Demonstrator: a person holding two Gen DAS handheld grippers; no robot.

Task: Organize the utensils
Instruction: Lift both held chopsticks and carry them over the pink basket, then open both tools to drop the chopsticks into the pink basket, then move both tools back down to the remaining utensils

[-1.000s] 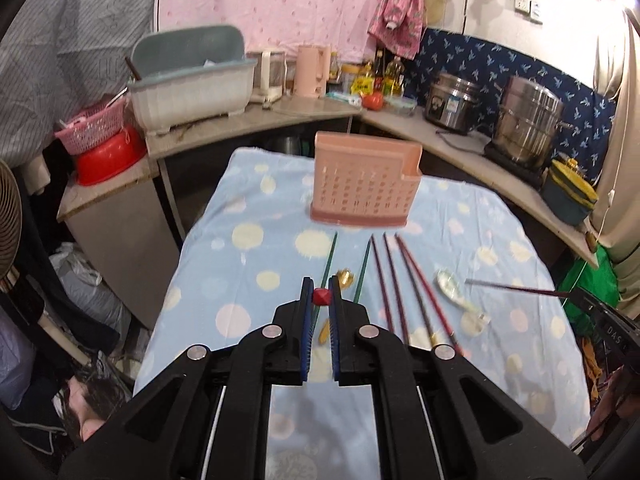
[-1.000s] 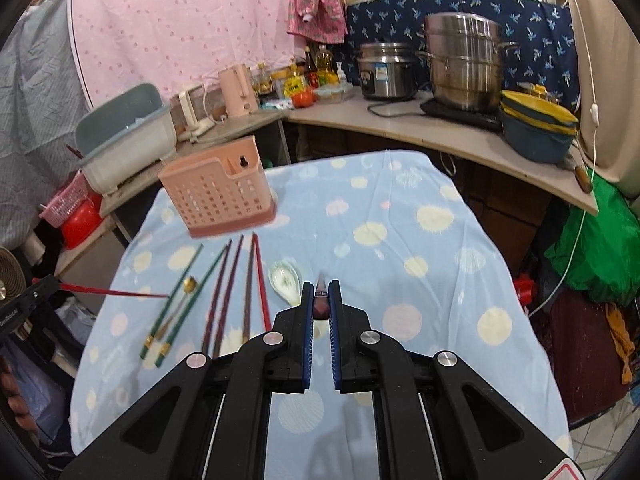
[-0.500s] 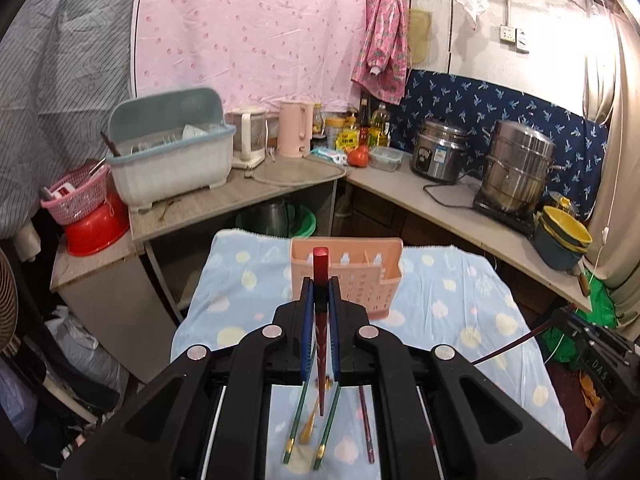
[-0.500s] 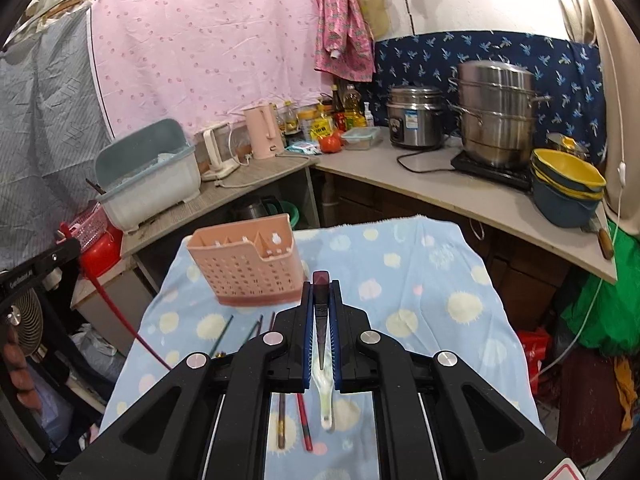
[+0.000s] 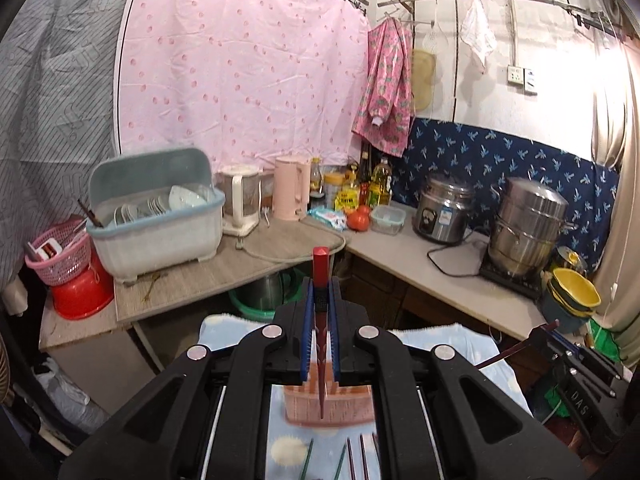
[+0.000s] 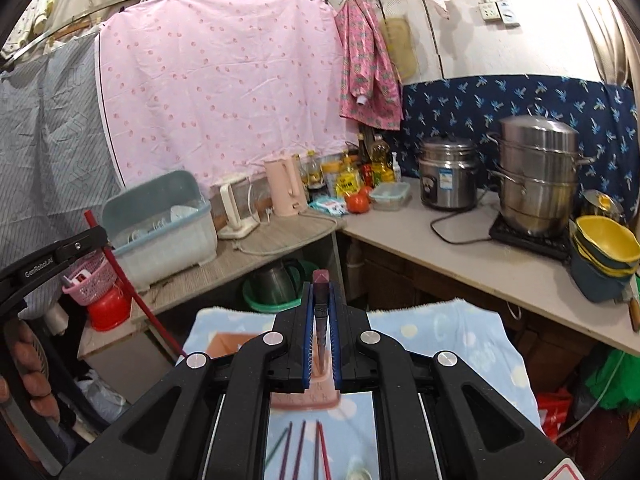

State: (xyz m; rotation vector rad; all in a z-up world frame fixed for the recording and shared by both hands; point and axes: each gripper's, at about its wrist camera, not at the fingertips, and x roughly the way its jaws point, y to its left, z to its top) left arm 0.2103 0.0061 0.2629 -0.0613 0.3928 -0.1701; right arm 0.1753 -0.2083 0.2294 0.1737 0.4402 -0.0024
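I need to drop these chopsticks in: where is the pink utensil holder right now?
In the left wrist view the pink utensil holder stands on the blue dotted tablecloth, directly below the left gripper, under the red chopstick's tip.

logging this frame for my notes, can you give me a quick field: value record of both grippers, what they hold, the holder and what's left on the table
left gripper: shut on red chopstick, held upright, tip down
right gripper: shut on dark chopstick, held upright
pink utensil holder: on the blue dotted tablecloth, below both held chopsticks
loose chopsticks: flat on the cloth nearer than the holder, green and dark red ones
placement: neither held chopstick visibly inside the holder yet
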